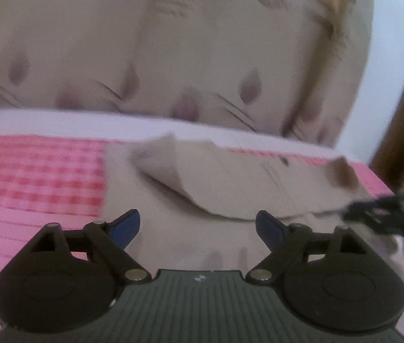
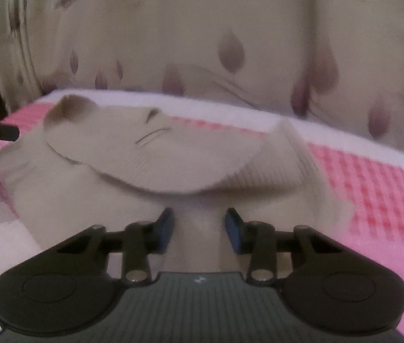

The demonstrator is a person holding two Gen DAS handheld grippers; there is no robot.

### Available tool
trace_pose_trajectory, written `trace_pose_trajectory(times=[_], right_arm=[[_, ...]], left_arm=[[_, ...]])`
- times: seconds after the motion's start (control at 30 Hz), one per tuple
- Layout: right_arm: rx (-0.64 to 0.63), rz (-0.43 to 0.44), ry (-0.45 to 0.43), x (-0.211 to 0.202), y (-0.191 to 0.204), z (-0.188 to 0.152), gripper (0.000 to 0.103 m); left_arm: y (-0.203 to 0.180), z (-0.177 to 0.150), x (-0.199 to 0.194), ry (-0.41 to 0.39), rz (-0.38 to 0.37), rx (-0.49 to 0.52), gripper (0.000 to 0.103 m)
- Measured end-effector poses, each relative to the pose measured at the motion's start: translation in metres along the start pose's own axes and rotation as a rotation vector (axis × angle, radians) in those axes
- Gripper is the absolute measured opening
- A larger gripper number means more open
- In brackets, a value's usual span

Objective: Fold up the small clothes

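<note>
Jaws of the left gripper (image 1: 197,225) stand wide apart and hold nothing; those of the right gripper (image 2: 199,228) stand partly apart, also with nothing between the pads. A beige garment (image 1: 230,188) lies half-folded on the pink checked bedcover (image 1: 36,171), just beyond both grippers, with a patterned pillow (image 1: 173,51) at the far side. Judgement: the fold has been laid. Next, take the near edge squarely, lift low, and align corners before letting go.
</note>
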State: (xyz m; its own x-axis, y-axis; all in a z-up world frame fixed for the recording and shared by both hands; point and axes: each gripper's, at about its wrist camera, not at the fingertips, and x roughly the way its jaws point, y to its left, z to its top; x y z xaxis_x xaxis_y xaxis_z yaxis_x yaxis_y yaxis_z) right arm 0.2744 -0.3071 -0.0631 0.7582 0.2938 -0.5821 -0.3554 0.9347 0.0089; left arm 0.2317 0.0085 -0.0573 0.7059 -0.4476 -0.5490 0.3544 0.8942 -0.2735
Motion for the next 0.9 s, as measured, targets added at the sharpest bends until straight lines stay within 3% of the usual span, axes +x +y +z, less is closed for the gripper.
trace_pose_trajectory(times=[0.07, 0.13, 0.2, 0.27, 0.37, 0.43, 0.47, 0.53, 0.6, 0.73, 0.77, 0.83, 0.9], right_arm=[[0.062, -0.023, -0.019, 0.013, -0.013, 0.014, 0.038], [0.283, -0.048, -0.092, 0.017, -0.045, 0.021, 0.039], [0.567, -0.016, -0.218, 0.01, -0.075, 0.015, 0.042], [0.649, 0.023, -0.304, -0.001, -0.081, 0.006, 0.043], [0.539, -0.005, -0.28, -0.015, -0.06, -0.004, 0.05], [0.458, -0.037, -0.258, -0.022, -0.044, -0.011, 0.066], [0.418, -0.067, -0.239, -0.023, -0.037, -0.014, 0.08], [0.367, -0.111, -0.196, -0.025, -0.023, -0.021, 0.085], [0.343, -0.129, -0.176, -0.025, -0.017, -0.026, 0.087], [0.274, -0.175, -0.134, -0.018, -0.005, -0.026, 0.097], [0.255, -0.185, -0.125, -0.017, 0.0, -0.026, 0.102], [0.231, -0.21, -0.105, -0.011, 0.006, -0.029, 0.103], [0.179, -0.267, -0.079, -0.007, 0.015, -0.029, 0.103]], left_arm=[[0.002, 0.005, 0.016, 0.03, -0.037, -0.022, 0.086], [0.002, 0.012, 0.034, 0.072, -0.072, -0.022, 0.087], [0.002, 0.018, 0.047, 0.076, -0.092, -0.028, 0.09], [0.007, 0.029, 0.058, 0.039, -0.082, -0.057, 0.093], [0.025, 0.043, 0.064, -0.064, 0.005, -0.18, 0.093], [0.045, 0.046, 0.059, -0.138, 0.086, -0.325, 0.094], [0.054, 0.044, 0.055, -0.163, 0.09, -0.389, 0.094], [0.068, 0.034, 0.042, -0.198, 0.093, -0.483, 0.094], [0.068, 0.028, 0.032, -0.2, 0.159, -0.451, 0.096], [0.056, 0.01, 0.006, -0.188, 0.282, -0.281, 0.103], [0.054, 0.004, -0.001, -0.186, 0.3, -0.261, 0.103], [0.056, -0.005, -0.007, -0.171, 0.321, -0.253, 0.103], [0.064, -0.014, -0.006, -0.143, 0.297, -0.268, 0.103]])
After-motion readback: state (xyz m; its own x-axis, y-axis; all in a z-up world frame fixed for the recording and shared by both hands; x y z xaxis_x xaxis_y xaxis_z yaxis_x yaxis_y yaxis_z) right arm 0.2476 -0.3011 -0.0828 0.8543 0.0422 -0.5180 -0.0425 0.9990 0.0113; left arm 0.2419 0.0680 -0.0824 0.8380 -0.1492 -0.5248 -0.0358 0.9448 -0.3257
